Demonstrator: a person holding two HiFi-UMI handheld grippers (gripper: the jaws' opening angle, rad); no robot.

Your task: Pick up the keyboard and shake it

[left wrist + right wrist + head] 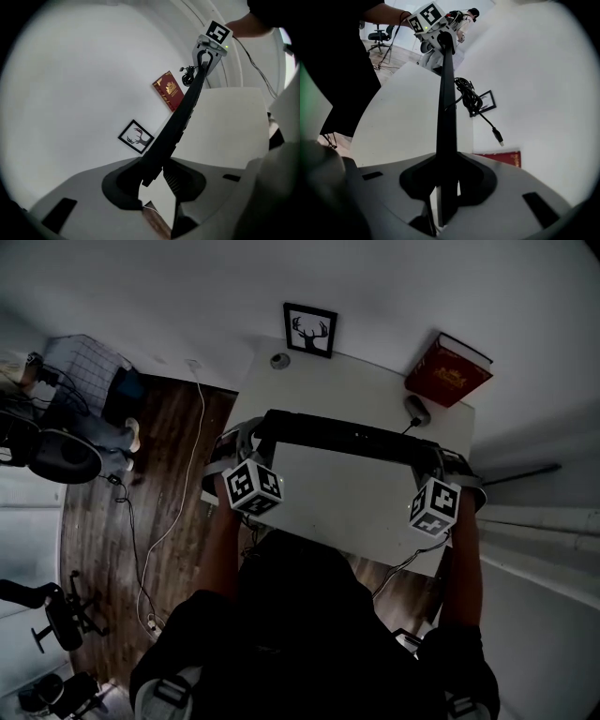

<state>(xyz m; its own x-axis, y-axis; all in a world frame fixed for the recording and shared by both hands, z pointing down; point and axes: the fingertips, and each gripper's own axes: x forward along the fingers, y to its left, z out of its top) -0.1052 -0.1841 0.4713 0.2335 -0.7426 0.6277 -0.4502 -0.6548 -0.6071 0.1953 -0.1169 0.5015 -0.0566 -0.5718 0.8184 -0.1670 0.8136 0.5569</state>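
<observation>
A long black keyboard (pixel 347 437) hangs in the air above the white table (pixel 347 507), tilted on edge. My left gripper (pixel 246 435) is shut on its left end and my right gripper (pixel 441 463) on its right end. In the left gripper view the keyboard (pixel 180 119) runs edge-on from my left gripper (pixel 157 180) up to the right gripper (pixel 205 52). In the right gripper view the keyboard (pixel 445 108) rises from my right gripper (pixel 445 187) to the left gripper (pixel 440 41). Its black cable (pixel 468 96) dangles with the USB plug free.
A red book (pixel 448 369) lies at the table's far right corner. A framed deer picture (pixel 310 330) leans on the wall behind the table, with a small round object (pixel 279 360) near it. Office chairs (pixel 56 456) and a cord on the wooden floor are to the left.
</observation>
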